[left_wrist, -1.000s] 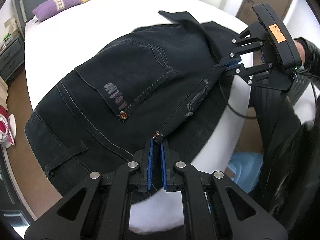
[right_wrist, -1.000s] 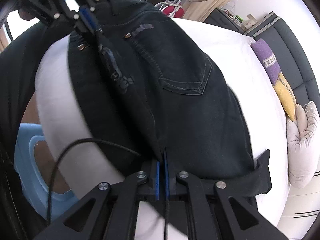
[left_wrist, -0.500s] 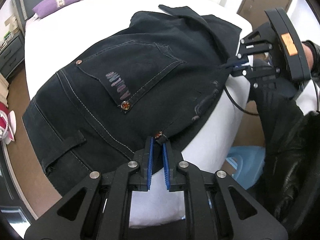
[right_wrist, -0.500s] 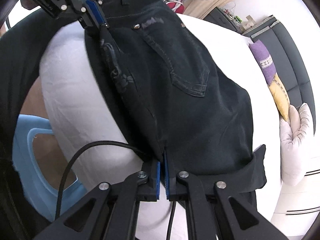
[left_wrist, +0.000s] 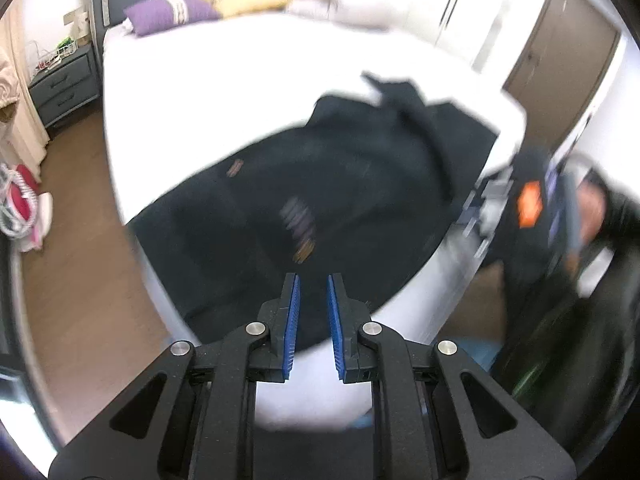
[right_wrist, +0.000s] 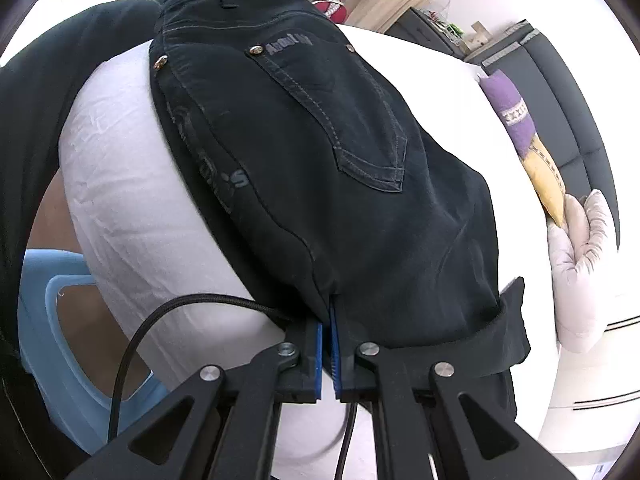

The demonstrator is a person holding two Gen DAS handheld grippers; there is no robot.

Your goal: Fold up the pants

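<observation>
We had the pants [right_wrist: 320, 168] flat on bed [right_wrist: 120, 208] ahead, right gripper [right_wrist: 327, 354] clamped on fabric edge, left gripper [left_wrist: 313, 328] parted w/ nothing held; mid-fold, next probably needs left regrasp.

Black pants [right_wrist: 304, 152] lie folded lengthwise on the white bed [right_wrist: 440, 92], back pocket up, waistband overhanging the edge.

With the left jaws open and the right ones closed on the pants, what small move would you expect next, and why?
Probably the right gripper opens and lets go. Its jaws are shut on the edge of the black jeans, which already lie spread on the white bed, back pocket up, waistband hanging off the edge. The left gripper has its jaws apart with nothing between them, so only the right one holds the fabric.
</observation>
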